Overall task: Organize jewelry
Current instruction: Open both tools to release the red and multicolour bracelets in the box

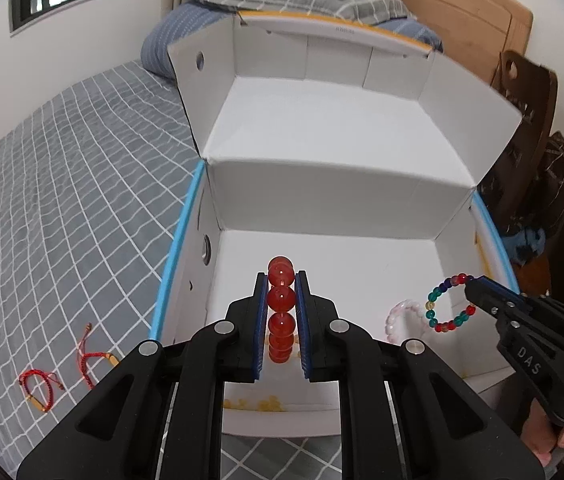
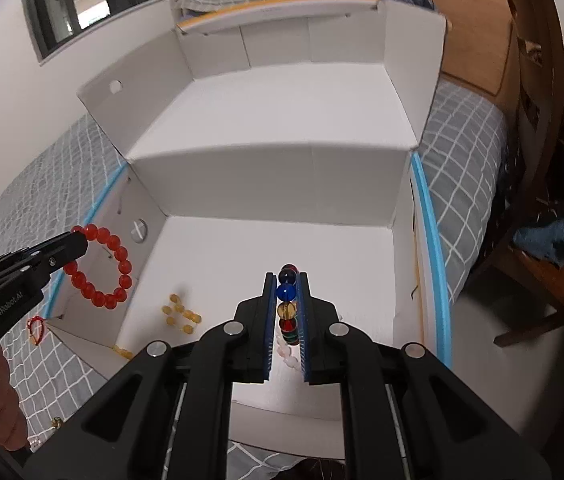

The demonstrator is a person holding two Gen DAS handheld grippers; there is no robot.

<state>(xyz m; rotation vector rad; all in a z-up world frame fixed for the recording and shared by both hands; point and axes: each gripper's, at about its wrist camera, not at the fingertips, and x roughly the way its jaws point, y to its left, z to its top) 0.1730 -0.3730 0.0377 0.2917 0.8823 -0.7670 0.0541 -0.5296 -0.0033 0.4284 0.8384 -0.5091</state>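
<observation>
Both grippers hang over the open white box [image 1: 322, 160] on the bed [image 1: 62, 180]. Left gripper [image 1: 281, 300] pinches a red bead bracelet [image 1: 281, 304] near the box's left wall; right gripper [image 2: 286, 304] pinches a multicolour bracelet [image 2: 287, 300] nearer the right wall. A pink bracelet [image 1: 400, 316] and yellow beads [image 2: 180, 314] already lie on the box floor. Two red cord bracelets [image 1: 66, 364] lie on the bed outside the left wall, so I'd judge the job roughly half done.
</observation>
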